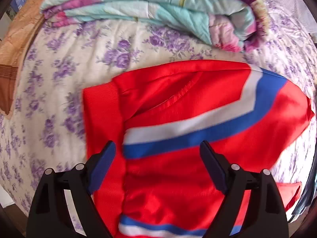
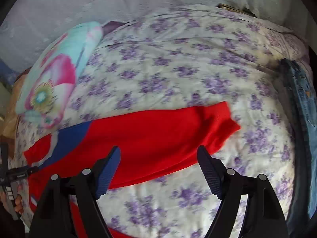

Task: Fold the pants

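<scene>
Red pants (image 1: 178, 103) with white and blue stripes lie on the floral bedsheet (image 1: 65, 63). In the left wrist view they are doubled over, with a ribbed cuff (image 1: 101, 95) at the left. My left gripper (image 1: 158, 148) is open and empty just above the red fabric. In the right wrist view one red leg (image 2: 150, 138) stretches right to its cuff (image 2: 223, 119). My right gripper (image 2: 158, 152) is open and empty, hovering over the leg's near edge.
A folded teal and pink quilt (image 1: 150, 10) lies at the far side of the bed, also in the right wrist view (image 2: 57, 73). Blue jeans (image 2: 305, 123) lie along the right edge. An orange blanket (image 1: 17, 45) is at the left.
</scene>
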A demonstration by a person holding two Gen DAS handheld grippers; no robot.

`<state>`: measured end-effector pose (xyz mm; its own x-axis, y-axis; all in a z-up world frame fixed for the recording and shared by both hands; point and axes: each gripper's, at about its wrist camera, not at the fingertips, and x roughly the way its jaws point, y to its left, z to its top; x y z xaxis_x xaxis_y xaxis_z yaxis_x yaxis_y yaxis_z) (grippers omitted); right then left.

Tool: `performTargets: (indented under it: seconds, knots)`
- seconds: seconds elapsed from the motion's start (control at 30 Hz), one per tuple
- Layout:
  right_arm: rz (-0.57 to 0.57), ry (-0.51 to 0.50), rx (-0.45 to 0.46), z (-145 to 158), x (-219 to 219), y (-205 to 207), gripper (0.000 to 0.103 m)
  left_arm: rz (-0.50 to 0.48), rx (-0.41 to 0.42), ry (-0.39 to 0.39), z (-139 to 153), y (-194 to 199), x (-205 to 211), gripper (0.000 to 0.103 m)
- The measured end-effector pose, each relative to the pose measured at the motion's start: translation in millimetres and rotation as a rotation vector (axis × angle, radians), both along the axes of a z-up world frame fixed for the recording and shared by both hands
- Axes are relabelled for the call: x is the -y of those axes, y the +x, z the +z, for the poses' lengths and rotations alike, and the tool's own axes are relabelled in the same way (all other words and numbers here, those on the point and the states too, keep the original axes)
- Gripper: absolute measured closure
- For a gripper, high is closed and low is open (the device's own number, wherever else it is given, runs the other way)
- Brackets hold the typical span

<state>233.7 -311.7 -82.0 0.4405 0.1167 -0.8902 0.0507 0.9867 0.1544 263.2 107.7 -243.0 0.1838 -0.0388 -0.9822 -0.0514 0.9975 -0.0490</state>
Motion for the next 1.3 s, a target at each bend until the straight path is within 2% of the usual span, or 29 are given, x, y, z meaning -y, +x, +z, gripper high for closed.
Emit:
performTargets:
  seconds: [0.07, 0.13, 0.17, 0.2, 0.23, 0.27, 0.3, 0.37, 0.43, 0.5, 0.63, 0.7, 0.77, 0.83, 0.9, 1.03, 1.1, 1.17, 1.23, 1.27, 1.3]
  knots:
    - [0.104, 0.036, -0.025, -14.0, -48.2, -6.0, 0.022, 0.000, 0.032, -0.008, 13.6, -14.2, -7.6, 0.019]
    - [0.174, 0.026, -0.047, -34.0, -90.3, -3.5, 0.022, 0.008, 0.066, 0.006, 25.0, -25.3, -17.5, 0.019]
    - [0.196, 0.013, -0.057, -44.7, -107.1, -2.5, 0.022, 0.011, 0.078, 0.014, 29.0, -28.3, -22.8, 0.026]
    - [0.214, 0.006, -0.063, -54.3, -121.0, -2.2, 0.025, 0.007, 0.080, 0.021, 33.1, -29.2, -25.9, 0.044]
    - [0.238, 0.001, -0.078, -65.9, -133.0, -0.9, 0.029, -0.004, 0.070, 0.022, 40.6, -30.5, -25.8, 0.054]
    - [0.261, 0.002, -0.111, -77.9, -141.7, 1.4, 0.045, -0.013, 0.053, 0.021, 38.1, -25.8, -30.5, 0.074]
    - [0.273, 0.002, -0.150, -88.7, -149.3, 1.0, 0.057, -0.022, 0.036, 0.021, 43.3, -18.5, -36.7, 0.083]
    - [0.281, -0.019, -0.154, -97.4, -157.2, -2.2, 0.056, -0.089, 0.013, 0.017, 47.6, -9.2, -49.7, 0.083]
    - [0.299, -0.045, -0.149, -96.5, -162.0, -3.2, 0.055, -0.162, -0.034, 0.031, 37.4, 9.3, -59.4, 0.083]
    - [0.301, -0.048, -0.162, -96.1, -163.2, -1.5, 0.055, -0.220, -0.108, -0.025, 22.1, 33.3, -62.9, 0.082]
    - [0.292, -0.052, -0.172, -96.4, -163.9, -1.1, 0.055, -0.330, -0.220, -0.052, -1.5, 64.1, -58.5, 0.082]
    - [0.292, -0.071, -0.169, -95.9, -166.8, -3.0, 0.055, -0.354, -0.253, -0.083, -3.1, 73.0, -60.2, 0.082]
    - [0.295, -0.086, -0.168, -97.8, -169.8, -2.1, 0.055, -0.384, -0.252, -0.077, 6.2, 77.7, -61.7, 0.081]
    - [0.293, -0.089, -0.174, -97.0, -170.9, -1.7, 0.055, -0.456, -0.199, -0.067, 28.2, 76.4, -57.7, 0.083]
    - [0.290, -0.089, -0.181, -96.5, -171.7, -0.8, 0.054, -0.511, -0.189, -0.071, 39.2, 75.3, -52.2, 0.082]
    - [0.293, -0.100, -0.189, -97.3, -178.4, 4.0, 0.051, -0.591, -0.222, 0.040, 28.9, 77.8, -30.3, 0.080]
    - [0.298, -0.097, -0.193, -96.1, -177.9, 3.3, 0.051, -0.630, -0.241, 0.049, 27.6, 76.1, -23.4, 0.065]
    - [0.297, -0.087, -0.199, -95.7, -177.7, 5.1, 0.052, -0.682, -0.241, 0.061, 32.0, 69.2, -17.8, 0.060]
    - [0.293, -0.076, -0.205, -95.3, -176.0, 5.2, 0.052, -0.723, -0.235, 0.104, 37.3, 58.8, -13.3, 0.048]
    - [0.290, -0.073, -0.208, -94.9, -175.0, 5.7, 0.052, -0.741, -0.208, 0.135, 42.6, 55.3, -12.2, 0.034]
    - [0.288, -0.072, -0.210, -94.7, -174.4, 6.2, 0.052, -0.748, -0.172, 0.165, 49.8, 55.1, -13.5, 0.031]
